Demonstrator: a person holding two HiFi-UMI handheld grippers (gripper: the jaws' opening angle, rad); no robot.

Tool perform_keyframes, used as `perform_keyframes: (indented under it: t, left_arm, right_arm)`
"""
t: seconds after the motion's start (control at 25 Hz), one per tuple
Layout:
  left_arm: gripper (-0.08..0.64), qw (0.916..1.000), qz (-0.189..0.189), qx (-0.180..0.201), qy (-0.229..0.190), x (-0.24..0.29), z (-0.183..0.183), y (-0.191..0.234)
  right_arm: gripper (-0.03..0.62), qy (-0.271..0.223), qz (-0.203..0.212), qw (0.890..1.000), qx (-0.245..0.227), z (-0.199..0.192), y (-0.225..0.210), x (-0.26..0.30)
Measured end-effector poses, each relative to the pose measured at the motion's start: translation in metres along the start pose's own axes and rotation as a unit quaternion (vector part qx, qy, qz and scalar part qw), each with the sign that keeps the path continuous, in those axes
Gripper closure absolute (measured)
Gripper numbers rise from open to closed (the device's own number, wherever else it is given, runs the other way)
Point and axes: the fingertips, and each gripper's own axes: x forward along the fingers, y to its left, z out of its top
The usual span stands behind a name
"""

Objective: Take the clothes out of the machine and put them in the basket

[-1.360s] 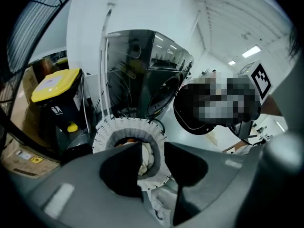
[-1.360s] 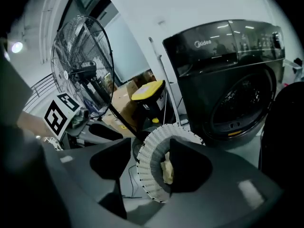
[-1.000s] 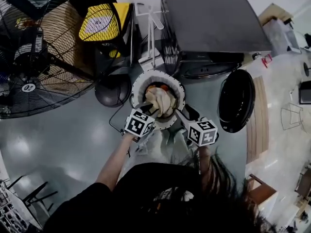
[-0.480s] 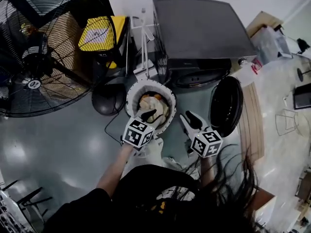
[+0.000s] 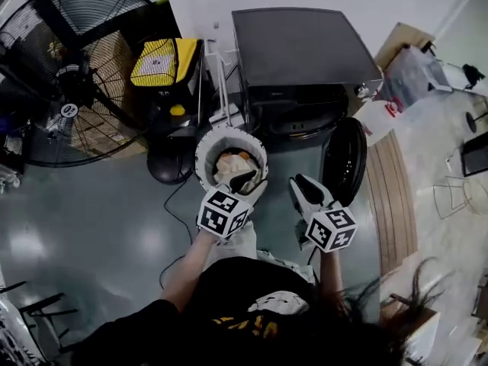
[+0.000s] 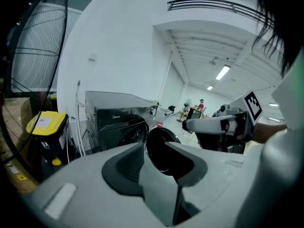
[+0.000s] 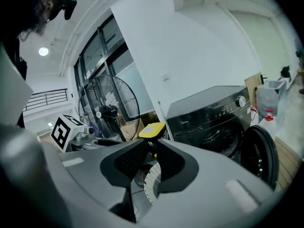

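A white basket (image 5: 204, 147) stands on the floor in front of the black washing machine (image 5: 305, 44). Beige and orange clothes (image 5: 232, 162) lie in it. The machine's round door (image 5: 343, 158) hangs open to the right. My left gripper (image 5: 245, 180) hovers over the basket's near rim, open and holding nothing. To the right of the basket, my right gripper (image 5: 303, 187) is open and empty as well. In the left gripper view the left gripper (image 6: 154, 148) points toward the door (image 6: 164, 158). The right gripper (image 7: 151, 146) frames the basket (image 7: 152, 182) in the right gripper view.
A large floor fan (image 5: 69, 82) stands at the left, with a yellow-lidded bin (image 5: 164, 52) beside it. A dark round base (image 5: 168, 162) and a cable lie left of the basket. A wooden strip (image 5: 389, 197) runs along the floor on the right.
The right gripper has drawn back out of the basket and to the right. The clothes bundle once at the left gripper's tips now lies in the basket.
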Motion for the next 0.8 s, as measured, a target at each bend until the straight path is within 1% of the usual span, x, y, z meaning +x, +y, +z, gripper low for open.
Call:
perform_keyframes:
  t: [0.16,0.44,0.6,0.8]
  left_arm:
    - [0.430,0.9996,0.006,0.006,-0.026,-0.013,0.009,-0.037]
    - [0.437,0.9978,0.009,0.013,-0.064,-0.040,0.012,-0.088]
    - [0.449,0.9968,0.008,0.023,-0.076,-0.053,0.014,-0.107]
    - [0.469,0.9958,0.006,0.032,-0.085,-0.070,0.009,-0.124]
  right_arm:
    - [0.518,-0.012,0.010,1.000,-0.014,0.000,0.006,-0.034]
    - [0.554,-0.032,0.024,0.999,-0.036,-0.005,0.023,-0.082]
    - [0.581,-0.045,0.035,0.998,-0.041,-0.004,0.036,-0.099]
    - [0.584,-0.051,0.049,0.996,-0.058,-0.009,0.055,-0.114]
